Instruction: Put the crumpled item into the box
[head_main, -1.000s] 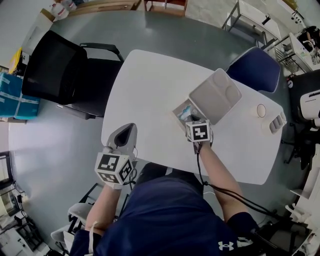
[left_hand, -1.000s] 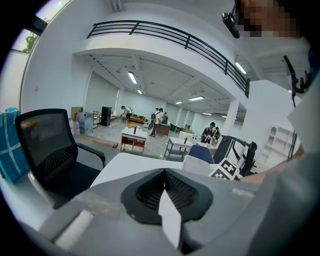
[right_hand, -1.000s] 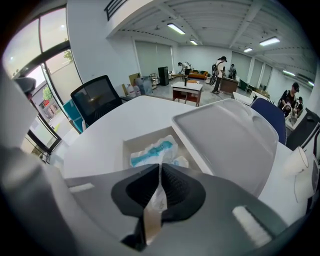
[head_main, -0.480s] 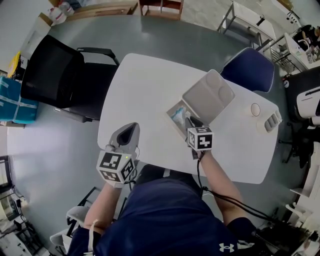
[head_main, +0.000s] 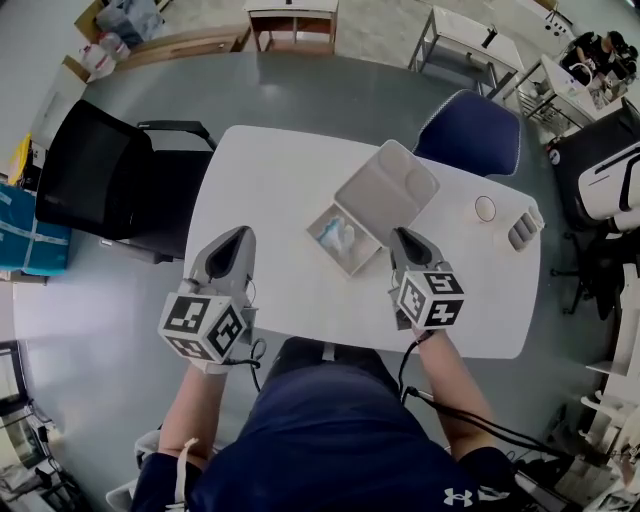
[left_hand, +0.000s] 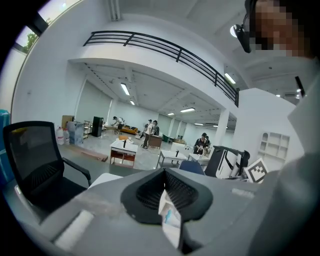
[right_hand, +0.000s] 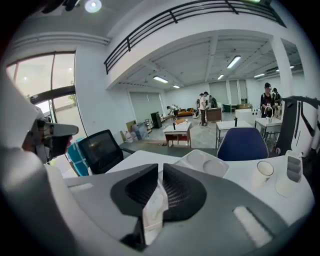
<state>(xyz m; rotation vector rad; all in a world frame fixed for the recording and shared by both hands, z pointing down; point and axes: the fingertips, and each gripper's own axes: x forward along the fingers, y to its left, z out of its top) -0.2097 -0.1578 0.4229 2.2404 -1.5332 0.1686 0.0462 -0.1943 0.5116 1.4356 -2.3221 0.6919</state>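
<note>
The open box (head_main: 326, 250) sits mid-table with its lid (head_main: 385, 190) swung back. The crumpled white and pale blue item (head_main: 336, 232) lies inside it. My right gripper (head_main: 403, 234) hangs above the table just right of the box, clear of it. Its jaws have just been closing and stand a narrow slit apart (right_hand: 160, 167), with nothing from the table between them. My left gripper (head_main: 239, 234) hovers over the table's near left edge, jaws together (left_hand: 164, 172). In both gripper views a small white scrap shows low in the gap near the camera.
A paper cup (head_main: 485, 208) and a grey holder (head_main: 522, 228) stand at the table's right end. A black office chair (head_main: 100, 175) is left of the table and a blue chair (head_main: 470, 130) behind it. People and desks fill the hall beyond.
My right gripper has lifted out of the box and drawn back to its right, leaving the crumpled item inside. The left gripper has risen a little.
</note>
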